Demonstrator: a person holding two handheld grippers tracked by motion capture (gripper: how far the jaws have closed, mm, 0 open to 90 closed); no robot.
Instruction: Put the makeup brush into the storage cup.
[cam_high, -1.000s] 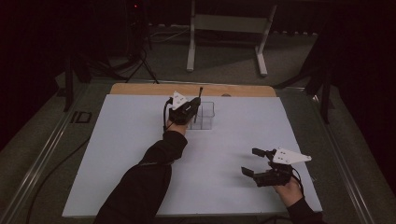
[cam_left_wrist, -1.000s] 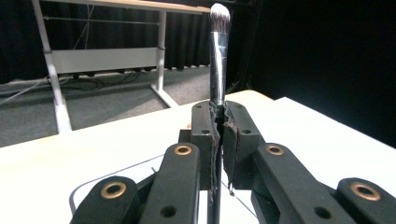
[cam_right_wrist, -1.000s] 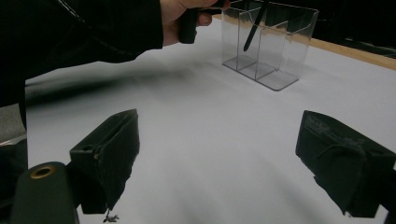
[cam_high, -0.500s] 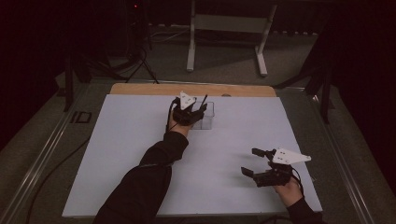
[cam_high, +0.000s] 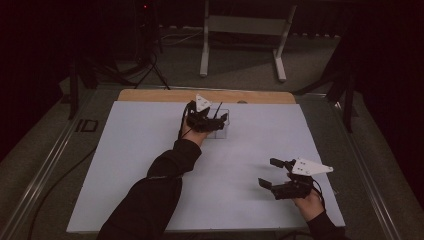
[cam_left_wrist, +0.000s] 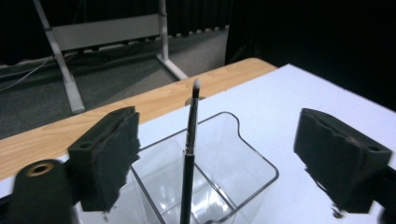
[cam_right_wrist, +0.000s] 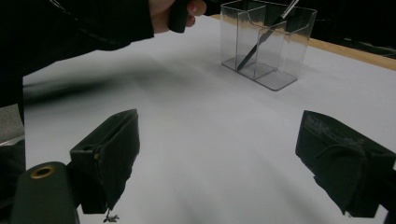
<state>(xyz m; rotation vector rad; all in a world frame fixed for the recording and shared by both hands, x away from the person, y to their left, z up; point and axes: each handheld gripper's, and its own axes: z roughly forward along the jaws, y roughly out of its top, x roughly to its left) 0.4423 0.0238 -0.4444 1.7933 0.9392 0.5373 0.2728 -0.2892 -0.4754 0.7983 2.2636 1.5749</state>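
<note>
Left gripper (cam_left_wrist: 217, 163) at far centre of white table (cam_high: 150, 165), jaws just opened wide either side of slim black brush (cam_left_wrist: 189, 163) standing tilted in clear plastic holder (cam_left_wrist: 233, 172). Right gripper (cam_high: 272, 173) near right, jaws wide, empty.

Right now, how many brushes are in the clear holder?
1. A single black-handled brush leans in the clear holder at the table's far edge, bristle tip up, between the open left claw's pads without touching them. None seems hidden.
</note>
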